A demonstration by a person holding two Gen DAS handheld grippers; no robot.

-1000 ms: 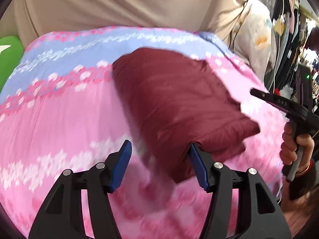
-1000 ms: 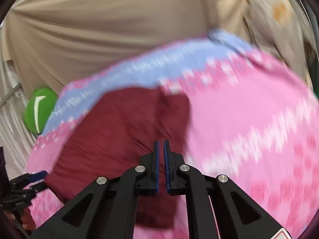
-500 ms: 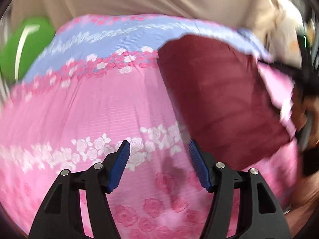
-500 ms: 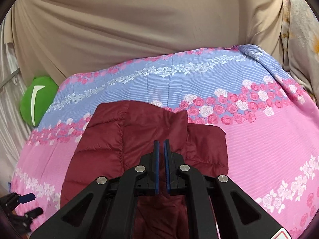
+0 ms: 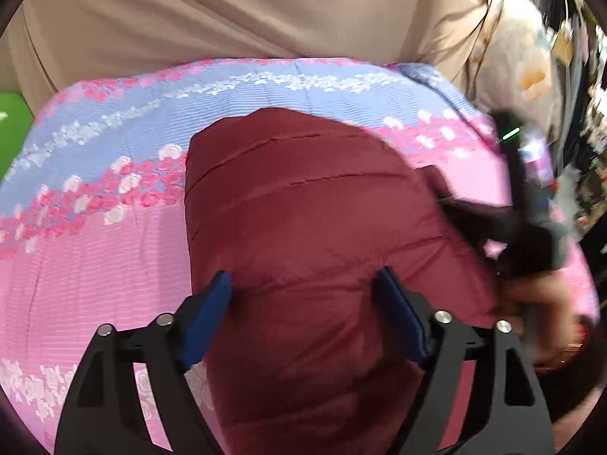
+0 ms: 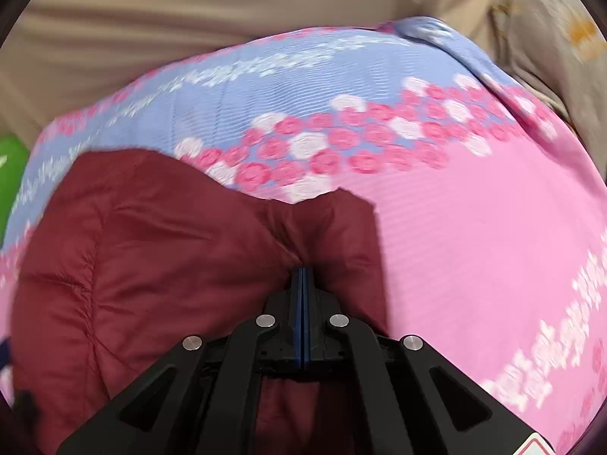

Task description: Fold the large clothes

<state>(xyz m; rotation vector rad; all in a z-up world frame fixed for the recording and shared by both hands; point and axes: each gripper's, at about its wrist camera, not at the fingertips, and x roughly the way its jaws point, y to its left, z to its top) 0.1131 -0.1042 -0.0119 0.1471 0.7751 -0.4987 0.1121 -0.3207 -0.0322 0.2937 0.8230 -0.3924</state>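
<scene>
Maroon quilted fabric fills the lower half of both wrist views: the puffy jacket, already gathered into a thick bundle, lies on the floral bedspread. Nearest the left camera, the left gripper has its blue pads spread wide apart, one on each side of a swell of padding at lower centre, seemingly pressing into it but not pinching. In the right wrist view, the right gripper has its pads pressed together at lower centre, right where a tuck of the jacket converges; it looks clamped on that fold, though the cloth between the pads is hidden. Towards the right edge of the left view, the same tool appears as a dark blur with the person's hand beneath it, at the bundle's far side.

Further up the frame, the bedspread turns from pink to a blue band of roses, and a beige curtain hangs behind. A green object peeks in at the left edge.

As a judgement, slippery stuffed layers may spring open if the right pinch holds only the outer shell, and dragging the fold could ruck up the bedspread underneath.
</scene>
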